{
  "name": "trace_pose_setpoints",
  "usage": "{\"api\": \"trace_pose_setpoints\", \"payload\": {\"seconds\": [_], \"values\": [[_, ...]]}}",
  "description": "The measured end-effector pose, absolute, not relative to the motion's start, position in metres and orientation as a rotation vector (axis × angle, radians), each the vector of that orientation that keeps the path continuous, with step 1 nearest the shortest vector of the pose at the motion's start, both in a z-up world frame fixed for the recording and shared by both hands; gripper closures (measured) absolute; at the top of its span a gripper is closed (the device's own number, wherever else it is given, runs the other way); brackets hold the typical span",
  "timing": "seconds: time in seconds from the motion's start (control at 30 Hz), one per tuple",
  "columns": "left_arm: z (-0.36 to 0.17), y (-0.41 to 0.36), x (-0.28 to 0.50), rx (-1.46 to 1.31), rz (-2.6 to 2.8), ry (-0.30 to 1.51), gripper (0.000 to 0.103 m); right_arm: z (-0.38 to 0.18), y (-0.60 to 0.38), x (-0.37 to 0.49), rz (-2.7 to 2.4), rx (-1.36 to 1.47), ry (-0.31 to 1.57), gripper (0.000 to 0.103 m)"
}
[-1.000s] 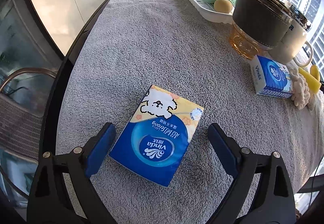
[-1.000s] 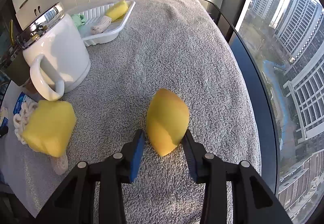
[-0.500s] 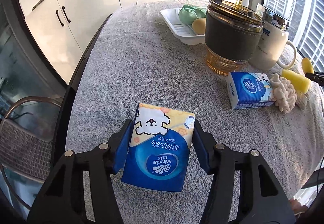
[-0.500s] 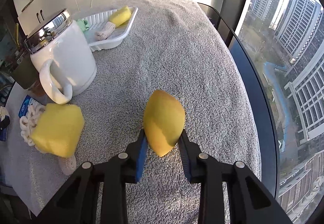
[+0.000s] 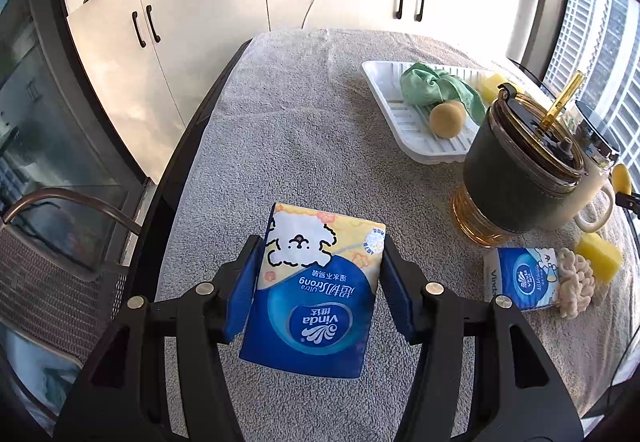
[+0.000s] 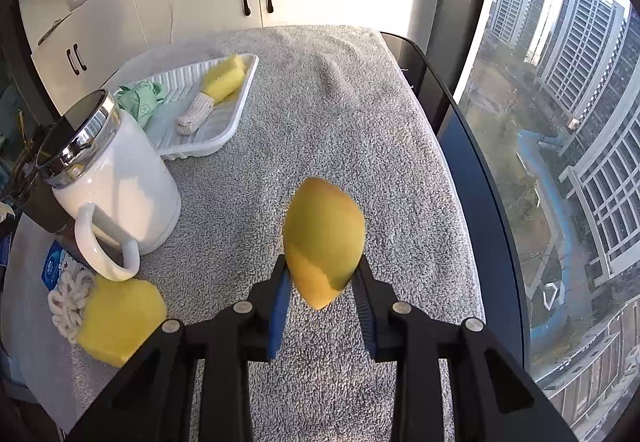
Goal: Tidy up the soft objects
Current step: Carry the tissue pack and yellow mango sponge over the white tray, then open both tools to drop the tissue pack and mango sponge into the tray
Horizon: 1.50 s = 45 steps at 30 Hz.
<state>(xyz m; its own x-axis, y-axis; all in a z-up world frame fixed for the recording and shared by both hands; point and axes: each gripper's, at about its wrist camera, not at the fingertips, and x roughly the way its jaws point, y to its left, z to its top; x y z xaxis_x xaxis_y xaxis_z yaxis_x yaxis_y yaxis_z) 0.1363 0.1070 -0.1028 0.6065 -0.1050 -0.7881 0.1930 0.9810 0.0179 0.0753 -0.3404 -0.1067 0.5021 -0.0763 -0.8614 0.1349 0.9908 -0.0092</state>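
Note:
My left gripper (image 5: 320, 282) is shut on a blue and yellow tissue pack (image 5: 316, 290) with a cartoon dog, held clear above the grey towel (image 5: 300, 146). My right gripper (image 6: 322, 282) is shut on a yellow egg-shaped sponge (image 6: 323, 238), also lifted off the towel. A white tray (image 5: 404, 122) at the far side holds a green cloth (image 5: 432, 86), a tan ball (image 5: 447, 118), a yellow sponge (image 6: 224, 76) and a knitted piece (image 6: 194, 114). On the towel lie a second tissue pack (image 5: 520, 278), a cream knitted pad (image 5: 576, 286) and a yellow sponge block (image 6: 120, 322).
A dark tumbler with a straw (image 5: 520, 170) and a white mug (image 6: 108, 182) stand between the tray and the loose items. White cabinets (image 5: 224, 2) rise behind the table. A chair (image 5: 52, 242) sits off the left edge, a window (image 6: 560, 162) to the right.
The left jaws closed on the tissue pack and lifted it off the towel. The right gripper tightened on the yellow sponge and rose with it.

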Motion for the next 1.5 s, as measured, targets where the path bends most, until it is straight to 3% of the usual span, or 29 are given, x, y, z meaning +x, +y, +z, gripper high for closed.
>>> {"api": "trace_pose_setpoints", "payload": {"seconds": [0.47,0.9,1.23,1.5], "values": [[-0.1,0.118,0.222,0.094,-0.116,0.891,0.049,-0.109,-0.364,0.132,-0.154,0.085,1.058,0.07],[-0.098,0.071,0.293,0.164,-0.18,0.885,0.051,-0.111,-0.36,0.205,-0.114,0.102,1.074,0.07],[-0.096,0.025,0.309,0.204,-0.262,0.861,0.052,-0.1,-0.322,0.248,0.0,0.109,1.057,0.07],[-0.059,0.01,0.315,0.19,-0.295,0.779,0.052,-0.095,-0.276,0.269,0.128,0.089,1.062,0.07]]}}
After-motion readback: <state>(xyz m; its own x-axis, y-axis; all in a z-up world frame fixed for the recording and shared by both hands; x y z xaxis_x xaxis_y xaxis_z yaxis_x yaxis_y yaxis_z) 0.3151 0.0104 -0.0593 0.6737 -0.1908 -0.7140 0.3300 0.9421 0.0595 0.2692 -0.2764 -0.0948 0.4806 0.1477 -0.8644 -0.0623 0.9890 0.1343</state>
